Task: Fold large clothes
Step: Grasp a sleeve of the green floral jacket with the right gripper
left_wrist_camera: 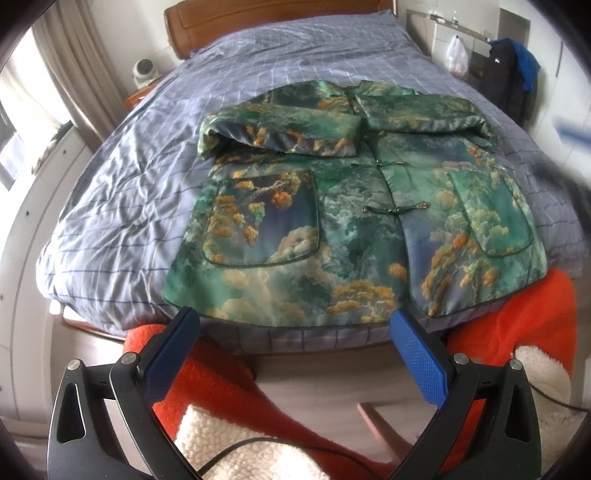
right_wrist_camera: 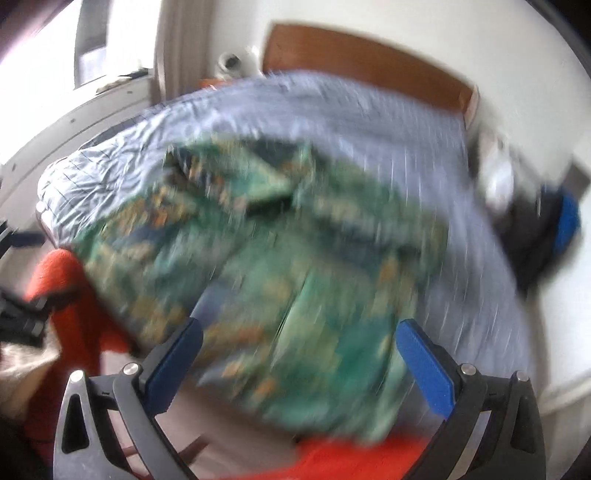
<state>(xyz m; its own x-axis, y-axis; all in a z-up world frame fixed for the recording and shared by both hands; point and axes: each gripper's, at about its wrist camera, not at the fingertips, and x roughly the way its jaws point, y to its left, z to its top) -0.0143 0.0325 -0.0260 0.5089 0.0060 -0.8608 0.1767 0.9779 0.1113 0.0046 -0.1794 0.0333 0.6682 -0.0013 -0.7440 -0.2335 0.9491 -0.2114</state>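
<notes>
Jacket: a green printed jacket [left_wrist_camera: 325, 229] with orange and cream cloud-and-tree patterns lies front-up on the bed, filling the middle of the left wrist view; its hem runs along the near edge of the bed, just above the finger pads.
Sleeves: both are folded inward across the chest, the left-of-frame sleeve [left_wrist_camera: 280, 131] lying as a thick band, the right-of-frame sleeve [left_wrist_camera: 424, 110] crossing toward the collar.
Pockets: a rounded patch pocket [left_wrist_camera: 262, 218] sits left of centre, another [left_wrist_camera: 491, 214] at the right.
Fastenings: knot buttons [left_wrist_camera: 397, 209] close the front along the middle.
Bed: a pale blue checked bedspread [left_wrist_camera: 129, 192] covers it, wrinkled at the left; a brown headboard [left_wrist_camera: 280, 22] is at the top of the frame.
Left hand-held gripper [left_wrist_camera: 295, 328]: fingers spread wide apart, holding nothing, below the jacket's hem and not touching it.
Right hand-held gripper [right_wrist_camera: 299, 345]: fingers likewise wide apart and empty; its view is heavily motion-blurred, with the jacket [right_wrist_camera: 280, 258] a green smear in the centre.
Red garment: orange-red fleece [left_wrist_camera: 229, 384] with cream lining shows at the bottom of the left wrist view, under the gripper.
Background: a small white fan [left_wrist_camera: 144, 71] upper left; dark and blue clothing [left_wrist_camera: 513, 74] hangs upper right.
</notes>
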